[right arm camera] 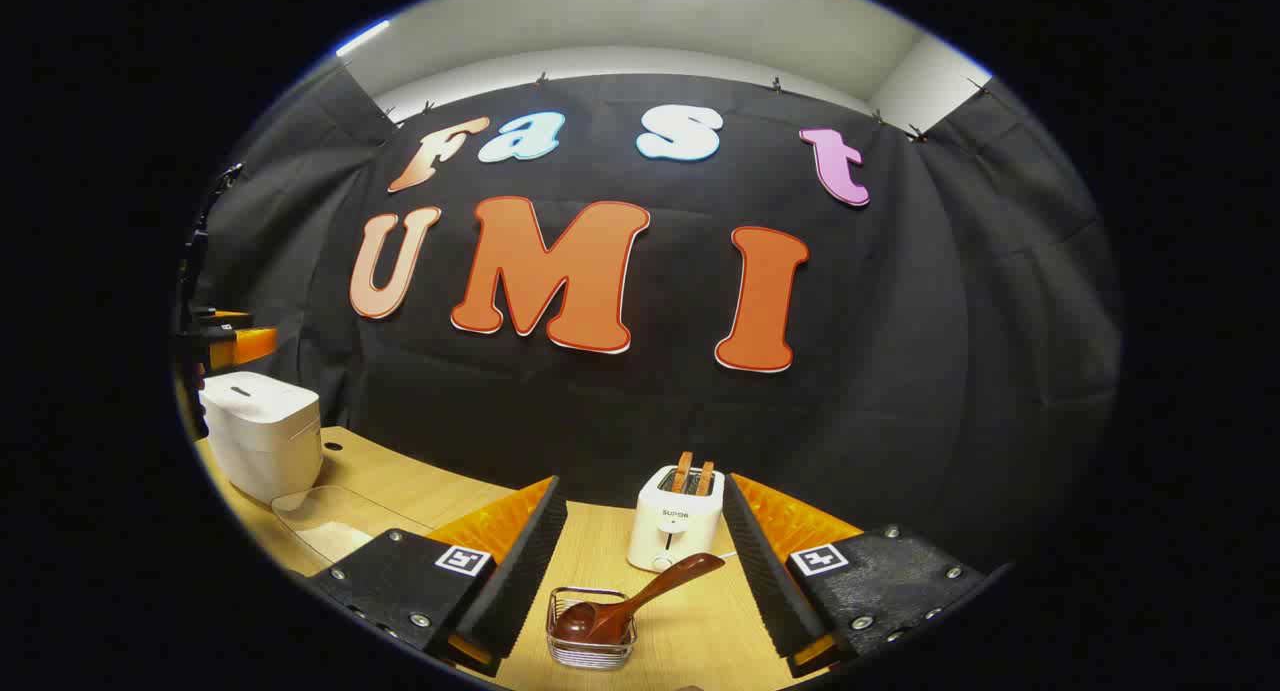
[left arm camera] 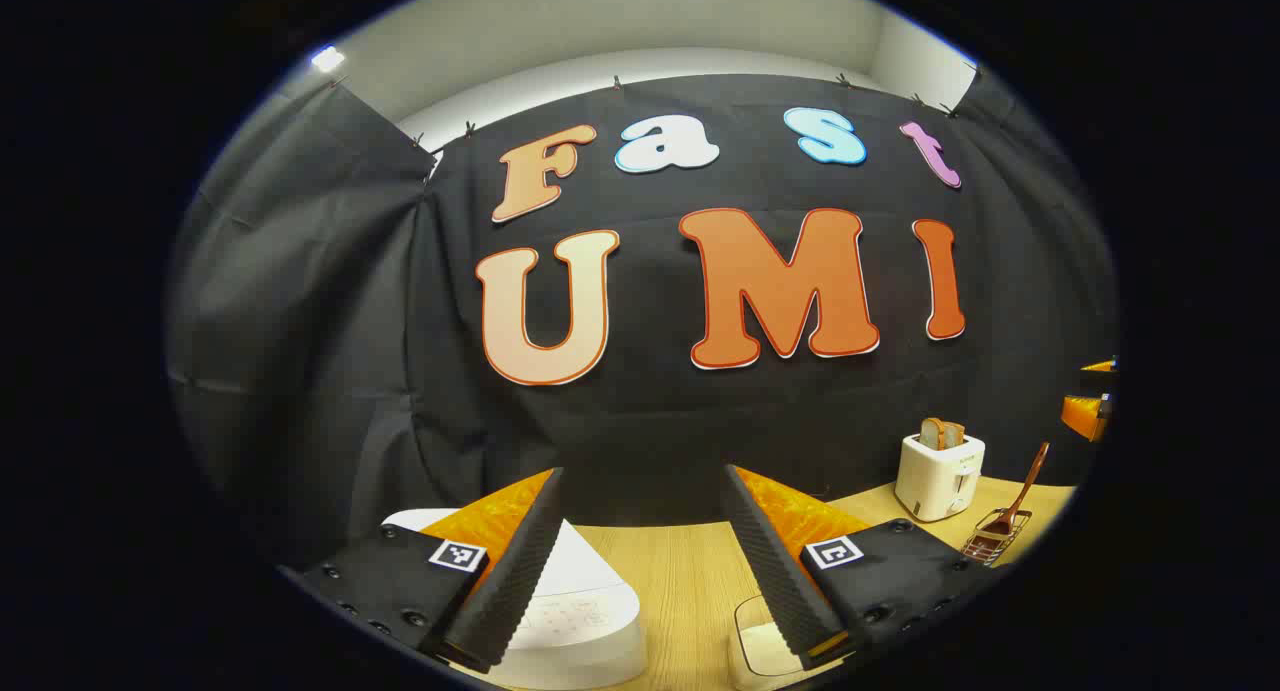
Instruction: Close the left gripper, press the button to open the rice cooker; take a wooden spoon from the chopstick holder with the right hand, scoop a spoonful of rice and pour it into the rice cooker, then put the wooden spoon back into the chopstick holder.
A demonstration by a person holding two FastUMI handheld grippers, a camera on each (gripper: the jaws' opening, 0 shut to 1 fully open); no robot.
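The white rice cooker [left arm camera: 575,611] sits with its lid down just below and between my left gripper's [left arm camera: 642,471] open fingers; it also stands at the far left in the right gripper view [right arm camera: 262,431]. A clear box [right arm camera: 335,521] holding something pale lies beside the cooker, and its corner [left arm camera: 760,646] shows under the left gripper's right finger. The wooden spoon [right arm camera: 640,596] leans in the wire chopstick holder [right arm camera: 590,641], close in front of my right gripper [right arm camera: 642,481], which is open and holds nothing. Spoon [left arm camera: 1025,486] and holder [left arm camera: 990,541] stand at the table's right.
A white toaster [right arm camera: 675,516] with two bread slices stands just behind the holder, also seen at right [left arm camera: 938,476]. The other gripper shows at the right edge [left arm camera: 1090,411] and the left one above the cooker [right arm camera: 235,343]. The wooden table [left arm camera: 690,571] meets the black cloth wall behind.
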